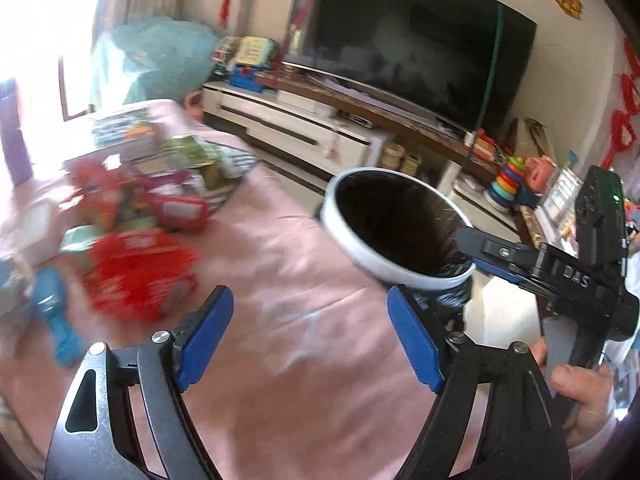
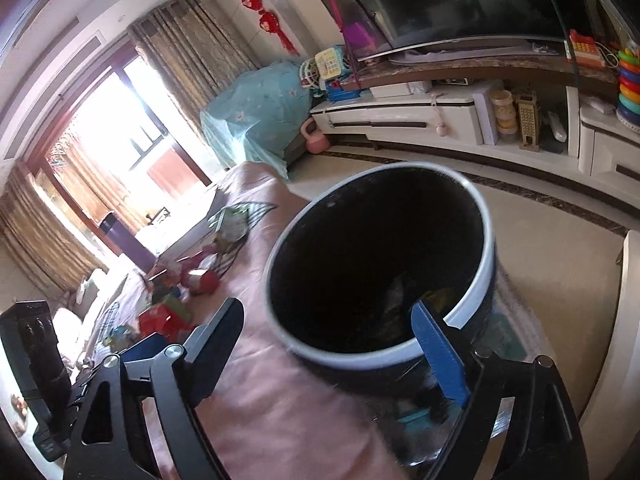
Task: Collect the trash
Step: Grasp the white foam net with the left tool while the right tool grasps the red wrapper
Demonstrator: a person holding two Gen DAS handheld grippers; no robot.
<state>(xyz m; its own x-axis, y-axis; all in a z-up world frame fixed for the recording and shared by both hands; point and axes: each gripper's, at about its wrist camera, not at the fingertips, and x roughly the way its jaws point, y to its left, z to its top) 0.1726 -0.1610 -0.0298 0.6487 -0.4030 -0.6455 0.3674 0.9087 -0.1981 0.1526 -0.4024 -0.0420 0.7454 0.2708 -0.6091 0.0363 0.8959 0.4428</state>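
Two grippers, left gripper (image 1: 310, 332) fingers spread empty, right gripper (image 2: 340, 344) marked "DAS", fingers released around bin rim (image 2: 472, 304).

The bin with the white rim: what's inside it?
The bin is dark inside. Near the bottom some scraps show, one yellowish; I cannot identify them. The right gripper's blue finger reaches over the rim and hides part of the interior.

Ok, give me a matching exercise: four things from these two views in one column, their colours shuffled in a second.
Things:
1. bin
2. tablecloth
3. television
4. left gripper pads

Colours:
A. pink
B. blue
C. white rim, black inside
D. dark screen all over

Pairs: 1-C, 2-A, 3-D, 4-B
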